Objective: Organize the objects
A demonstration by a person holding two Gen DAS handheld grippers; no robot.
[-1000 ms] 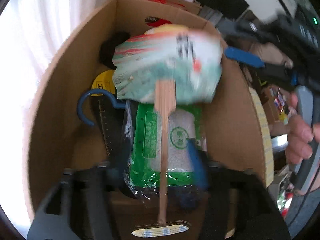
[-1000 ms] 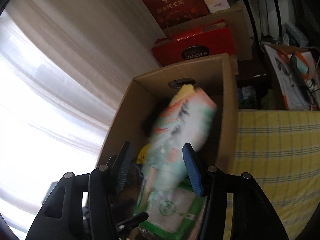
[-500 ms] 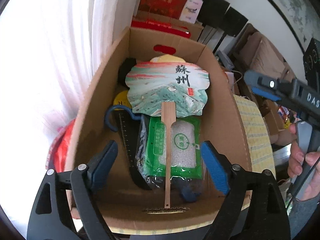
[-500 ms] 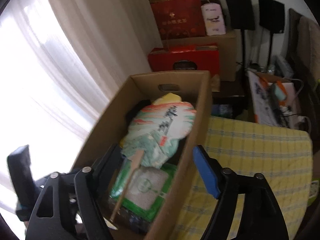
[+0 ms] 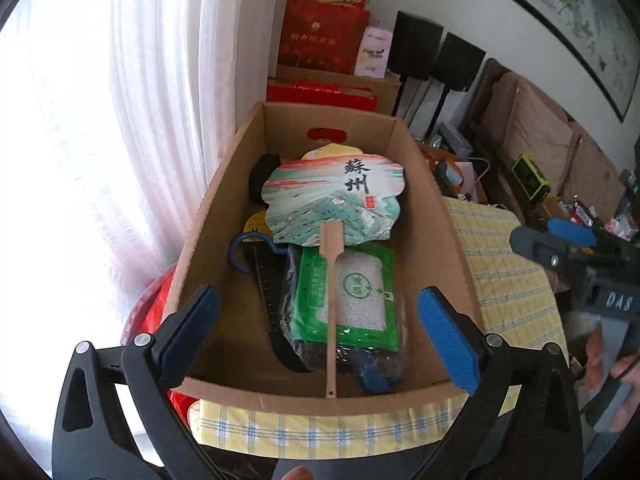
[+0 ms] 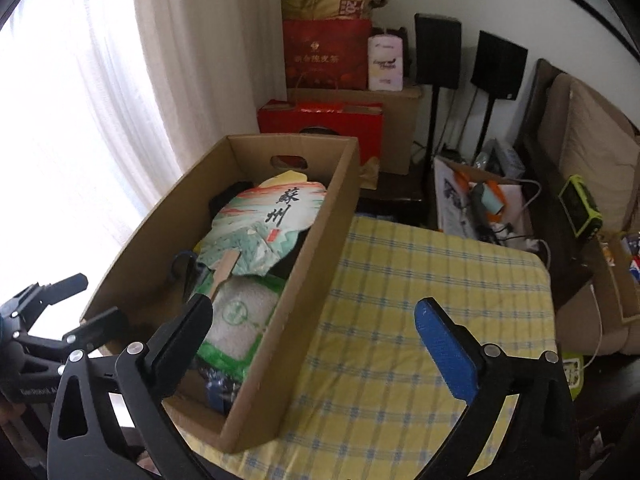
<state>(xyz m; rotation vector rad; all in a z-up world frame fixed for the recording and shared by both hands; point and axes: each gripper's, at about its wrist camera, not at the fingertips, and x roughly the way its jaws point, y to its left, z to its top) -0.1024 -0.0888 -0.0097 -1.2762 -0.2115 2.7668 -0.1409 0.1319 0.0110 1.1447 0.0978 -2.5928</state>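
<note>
A paper hand fan (image 5: 336, 200) with a wooden handle lies in the open cardboard box (image 5: 444, 248), on top of a green bag of white grains (image 5: 352, 292). A blue hanger hook (image 5: 240, 248) and a black ruler (image 5: 268, 288) lie beside them. My left gripper (image 5: 320, 332) is open and empty, above the box's near end. My right gripper (image 6: 316, 336) is open and empty, over the box's right wall (image 6: 304, 280) and the yellow checked cloth (image 6: 420, 300). The fan (image 6: 264, 224) also shows in the right wrist view.
The box stands on a table covered with the yellow checked cloth (image 5: 508, 280). Red gift boxes (image 6: 320, 120) and a red bag (image 6: 324, 56) are stacked behind. A curtain (image 5: 120, 120) hangs left. Speakers (image 6: 436, 52) and a sofa (image 6: 592, 140) stand at right.
The fan went from held over the box to lying in it. Both grippers opened and pulled back and up, away from the box.
</note>
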